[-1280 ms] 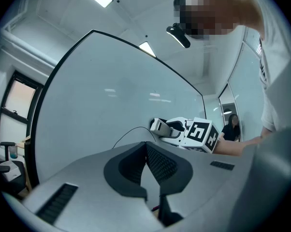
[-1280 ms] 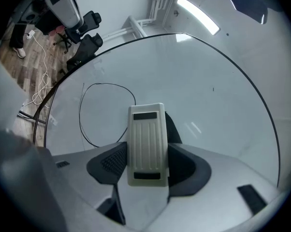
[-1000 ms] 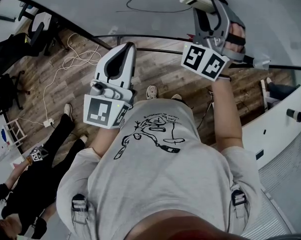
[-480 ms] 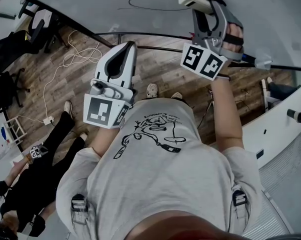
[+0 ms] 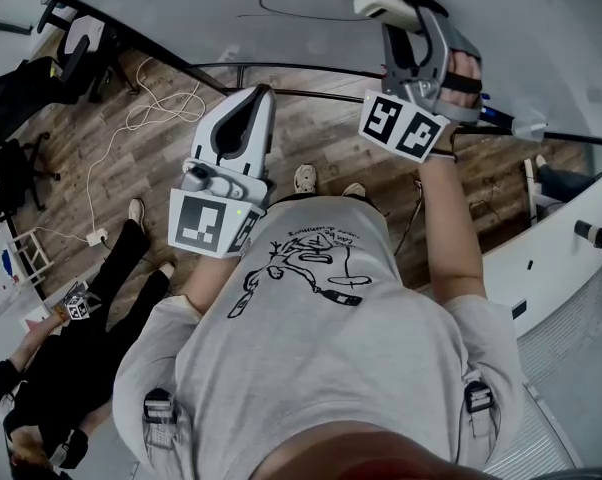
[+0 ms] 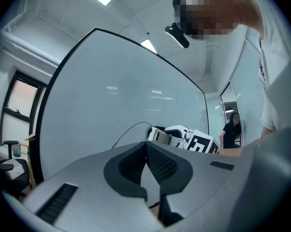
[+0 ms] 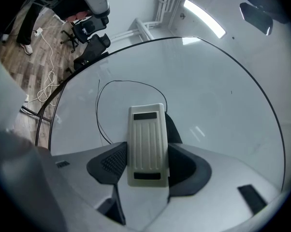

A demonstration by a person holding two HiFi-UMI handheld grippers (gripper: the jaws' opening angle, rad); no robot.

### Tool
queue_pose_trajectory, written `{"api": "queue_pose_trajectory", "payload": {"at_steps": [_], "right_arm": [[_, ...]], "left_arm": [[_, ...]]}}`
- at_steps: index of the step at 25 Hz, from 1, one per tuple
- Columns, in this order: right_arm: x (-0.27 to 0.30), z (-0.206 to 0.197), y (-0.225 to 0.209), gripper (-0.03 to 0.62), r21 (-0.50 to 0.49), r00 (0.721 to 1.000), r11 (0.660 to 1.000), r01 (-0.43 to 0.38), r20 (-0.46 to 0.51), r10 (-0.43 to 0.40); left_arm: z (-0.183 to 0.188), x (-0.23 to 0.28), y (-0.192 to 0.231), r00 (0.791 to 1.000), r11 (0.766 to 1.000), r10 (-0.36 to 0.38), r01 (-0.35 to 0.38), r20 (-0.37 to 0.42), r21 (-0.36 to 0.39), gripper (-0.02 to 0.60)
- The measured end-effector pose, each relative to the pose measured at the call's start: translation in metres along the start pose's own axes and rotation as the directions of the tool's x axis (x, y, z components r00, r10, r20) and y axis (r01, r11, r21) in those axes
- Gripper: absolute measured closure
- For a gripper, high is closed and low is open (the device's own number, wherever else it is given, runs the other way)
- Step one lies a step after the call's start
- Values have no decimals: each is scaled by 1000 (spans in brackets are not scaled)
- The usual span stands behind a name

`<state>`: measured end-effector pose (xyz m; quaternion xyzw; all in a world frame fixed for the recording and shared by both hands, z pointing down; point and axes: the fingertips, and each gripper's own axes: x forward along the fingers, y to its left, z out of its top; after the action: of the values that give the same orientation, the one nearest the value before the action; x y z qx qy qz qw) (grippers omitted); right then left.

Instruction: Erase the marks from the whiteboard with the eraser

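We hold the right gripper (image 5: 399,16) up at the whiteboard (image 5: 171,8), jaws clamped on the eraser (image 5: 385,0). In the right gripper view the right gripper (image 7: 146,164) grips the eraser (image 7: 146,138) by its two long sides. The ribbed pale back faces the camera and the dark felt side faces the whiteboard (image 7: 213,81). We cannot tell whether the felt touches the whiteboard.

The mark (image 7: 97,105) is a thin black looped line on the whiteboard. The eraser sits at the right end of that loop and covers part of it. In the head view the mark (image 5: 264,6) runs leftward from the eraser across the whiteboard.

The left gripper (image 5: 249,108) is held lower, off the whiteboard and nearer our chest, pointing toward the whiteboard's bottom edge. In the left gripper view the left gripper (image 6: 146,158) has its jaws together at the tips with nothing between them. The whiteboard (image 6: 107,91) fills that view, with the mark (image 6: 131,127) just above the jaws.

Below the whiteboard is a wooden floor (image 5: 331,133) with a white cable (image 5: 151,108) on it. Further from the whiteboard, a person in black (image 5: 71,368) stands on the floor.
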<state>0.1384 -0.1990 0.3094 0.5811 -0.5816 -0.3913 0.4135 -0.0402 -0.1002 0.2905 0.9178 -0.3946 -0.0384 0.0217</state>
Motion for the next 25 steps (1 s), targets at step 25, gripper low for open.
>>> {"api": "queue_pose_trajectory", "payload": {"at_steps": [25], "right_arm": [[7,-17,113,337,-62,984,982,-176,-34,174]], "left_arm": [[-2,-11,7,999,999,36,-36,-5,5,560]]}}
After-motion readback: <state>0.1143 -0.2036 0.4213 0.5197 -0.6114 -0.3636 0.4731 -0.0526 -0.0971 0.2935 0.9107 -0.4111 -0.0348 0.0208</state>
